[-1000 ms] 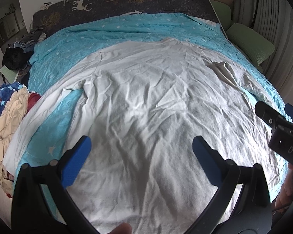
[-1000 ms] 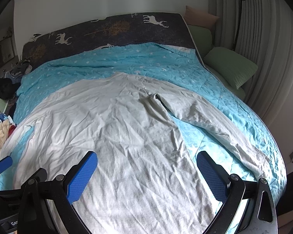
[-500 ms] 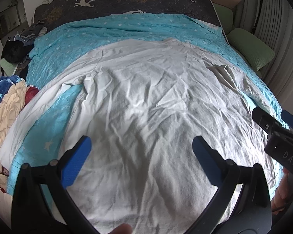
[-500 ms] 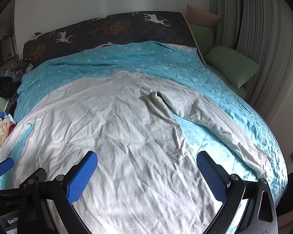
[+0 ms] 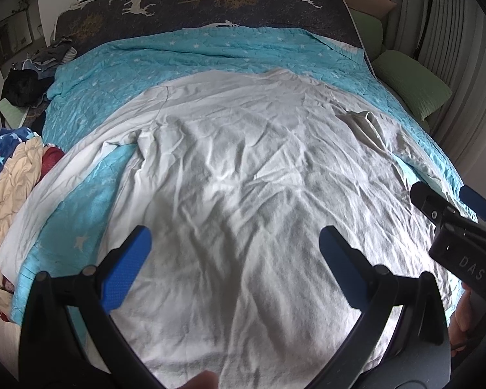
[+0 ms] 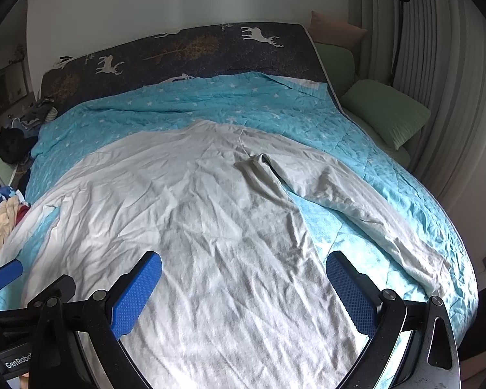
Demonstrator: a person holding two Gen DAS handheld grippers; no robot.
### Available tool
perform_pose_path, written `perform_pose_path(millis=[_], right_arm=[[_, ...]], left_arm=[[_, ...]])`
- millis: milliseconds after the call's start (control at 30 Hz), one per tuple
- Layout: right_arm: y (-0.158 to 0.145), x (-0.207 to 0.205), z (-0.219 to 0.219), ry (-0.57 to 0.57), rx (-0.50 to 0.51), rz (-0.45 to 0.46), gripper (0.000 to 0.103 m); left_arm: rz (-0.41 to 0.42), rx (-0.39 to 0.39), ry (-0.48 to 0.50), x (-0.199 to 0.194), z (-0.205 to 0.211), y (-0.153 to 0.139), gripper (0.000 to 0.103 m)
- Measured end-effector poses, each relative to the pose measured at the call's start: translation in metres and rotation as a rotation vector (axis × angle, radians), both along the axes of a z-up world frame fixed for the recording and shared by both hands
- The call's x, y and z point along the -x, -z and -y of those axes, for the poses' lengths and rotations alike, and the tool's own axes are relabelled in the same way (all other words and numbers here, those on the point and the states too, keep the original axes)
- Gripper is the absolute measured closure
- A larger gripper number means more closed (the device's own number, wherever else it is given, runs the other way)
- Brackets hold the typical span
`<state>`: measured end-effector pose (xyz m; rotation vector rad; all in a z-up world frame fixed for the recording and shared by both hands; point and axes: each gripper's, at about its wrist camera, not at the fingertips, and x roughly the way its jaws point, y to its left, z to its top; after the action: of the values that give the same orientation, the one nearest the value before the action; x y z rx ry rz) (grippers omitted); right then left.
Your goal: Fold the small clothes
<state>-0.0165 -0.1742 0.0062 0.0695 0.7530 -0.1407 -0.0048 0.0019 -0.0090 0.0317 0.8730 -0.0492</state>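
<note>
A wrinkled white long-sleeved shirt [image 5: 243, 178] [image 6: 194, 214] lies spread flat on the blue star-print quilt [image 5: 178, 61] [image 6: 275, 110], both sleeves stretched out to the sides. Its right sleeve [image 6: 366, 207] runs toward the bed's right edge, with a fold bunched at the armpit [image 6: 259, 168]. My left gripper [image 5: 231, 265] hovers open above the shirt's lower body, holding nothing. My right gripper [image 6: 243, 288] is likewise open above the lower right part of the shirt. The right gripper's body [image 5: 453, 227] shows at the right edge of the left wrist view.
A pile of clothes [image 5: 13, 175] lies off the bed's left side. Green pillows [image 6: 385, 113] sit at the right by the ribbed curtain. A dark deer-print headboard [image 6: 194, 52] stands at the far end. A fingertip [image 5: 204, 381] shows at the bottom edge.
Both grippers have drifted slightly back, so the bed looks a little further off. The jaws stay open and the shirt has not moved.
</note>
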Motion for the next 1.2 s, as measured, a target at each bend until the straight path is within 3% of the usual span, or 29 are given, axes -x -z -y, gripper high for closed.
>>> perform_pose_path(millis=[533,1200], right_arm=[[-0.001,0.011,0.004,0.006,-0.021,0.009,0.0],[-0.002,0.017,0.009,0.021,-0.018,0.012,0.0]], left_arm=[[0.01,-0.039,0.011,0.011,0.005,-0.003,0.0],[-0.007,-0.023,0.03,0.013,0.004,0.003,0.0]])
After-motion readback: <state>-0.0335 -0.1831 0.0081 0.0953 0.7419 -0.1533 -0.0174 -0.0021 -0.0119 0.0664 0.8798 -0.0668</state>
